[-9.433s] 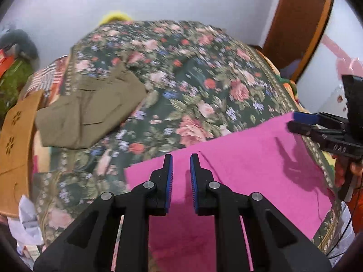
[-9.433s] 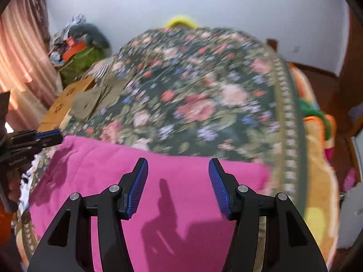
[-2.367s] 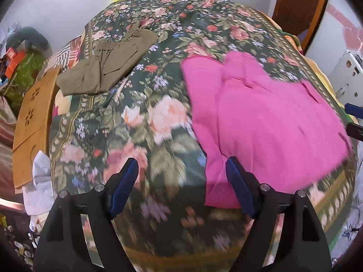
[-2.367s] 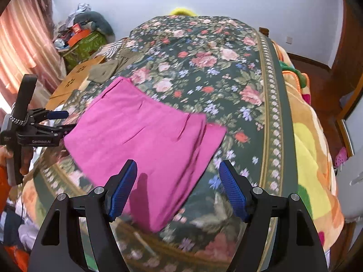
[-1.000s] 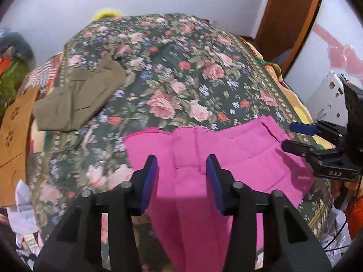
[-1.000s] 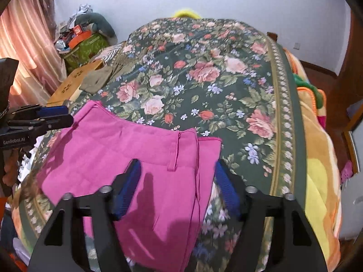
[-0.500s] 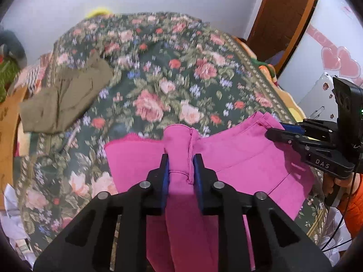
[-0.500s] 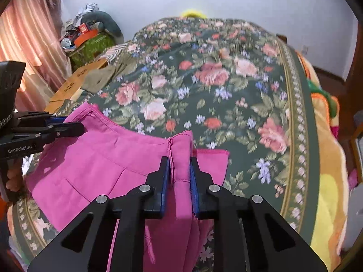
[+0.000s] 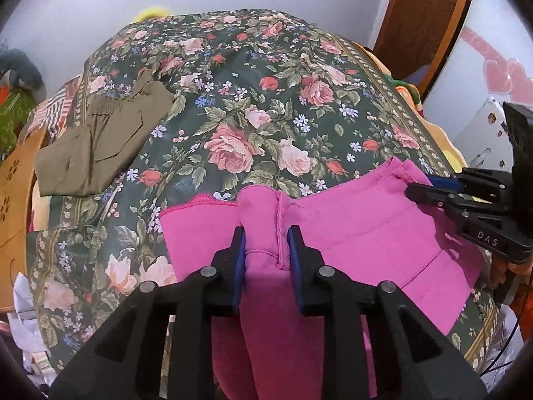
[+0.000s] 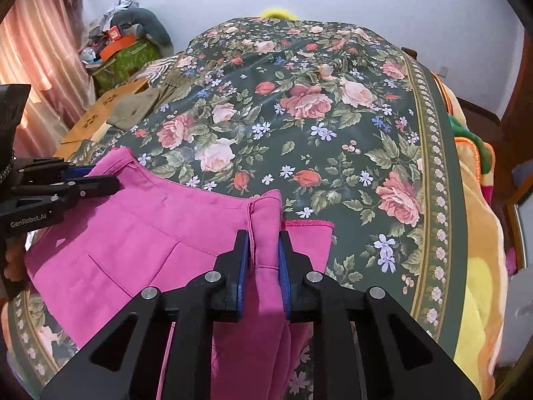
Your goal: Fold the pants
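The pink pants (image 9: 359,233) lie folded at the near edge of the bed, waistband toward the far side; they also show in the right wrist view (image 10: 143,233). My left gripper (image 9: 266,233) is shut on a raised fold at the pants' left corner. My right gripper (image 10: 264,236) is shut on a raised fold at the pants' right corner. Each gripper shows in the other's view: the right one (image 9: 429,188) at the right edge, the left one (image 10: 96,180) at the left edge.
The bed has a dark green floral cover (image 9: 266,100). Folded olive pants (image 9: 96,146) lie at its far left. A wooden board (image 9: 16,183) and clutter (image 10: 123,50) stand left of the bed. An orange-yellow blanket (image 10: 479,250) hangs on the right.
Both grippers went from open above the spread pants to shut on its two corners. In the last half second they lifted the pinched folds slightly.
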